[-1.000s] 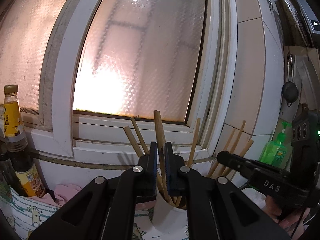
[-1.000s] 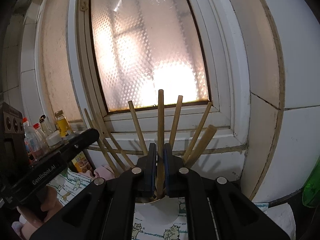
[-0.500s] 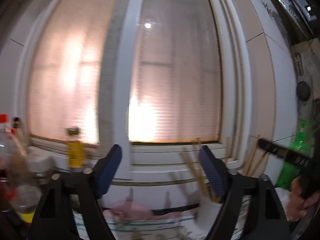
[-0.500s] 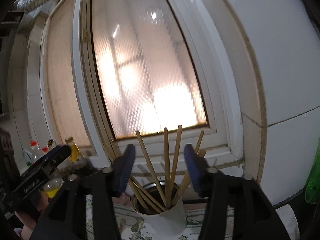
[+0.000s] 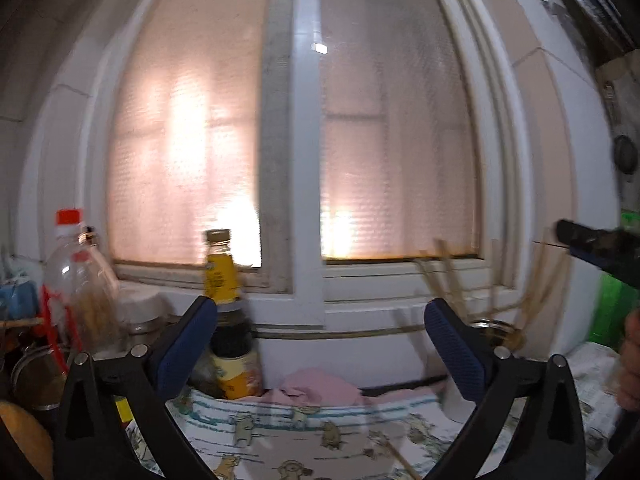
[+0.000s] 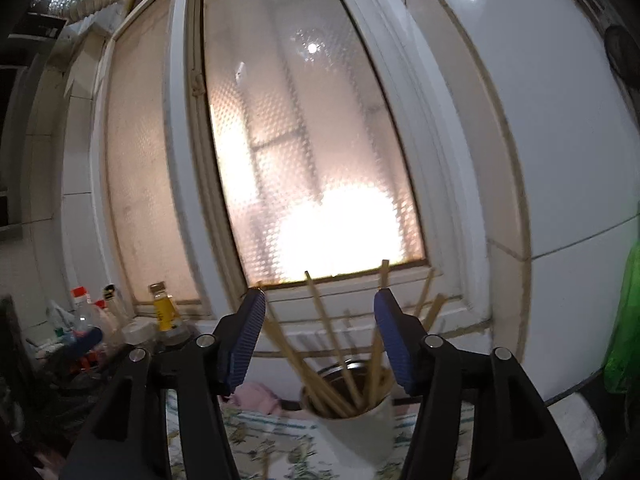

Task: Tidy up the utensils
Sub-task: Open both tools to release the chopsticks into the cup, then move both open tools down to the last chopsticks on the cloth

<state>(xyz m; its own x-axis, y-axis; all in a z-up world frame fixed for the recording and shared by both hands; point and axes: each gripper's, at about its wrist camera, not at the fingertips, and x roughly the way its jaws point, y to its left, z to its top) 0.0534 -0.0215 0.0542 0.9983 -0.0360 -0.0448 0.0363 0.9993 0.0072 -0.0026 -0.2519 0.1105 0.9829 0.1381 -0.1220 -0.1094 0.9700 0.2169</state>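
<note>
A white cup (image 6: 356,424) holds several wooden chopsticks (image 6: 320,332) that fan out upward; it stands on a patterned cloth (image 6: 280,452) below the window. My right gripper (image 6: 320,340) is open and empty, a little back from and above the cup. My left gripper (image 5: 320,348) is open wide and empty, left of the cup (image 5: 456,396), whose chopsticks (image 5: 448,284) show at the right. One loose chopstick (image 5: 400,460) lies on the cloth (image 5: 300,432). The right gripper's tip (image 5: 592,244) shows at the right edge.
A yellow-capped sauce bottle (image 5: 228,320) and a clear red-capped bottle (image 5: 76,280) stand at the left with jars. A pink rag (image 5: 316,386) lies by the wall. A green soap bottle (image 5: 612,304) stands at the right. A frosted window (image 6: 312,168) is behind.
Both grippers were shut on chopsticks standing in the cup; both have opened, let go and pulled back. The left gripper has swung to the left.
</note>
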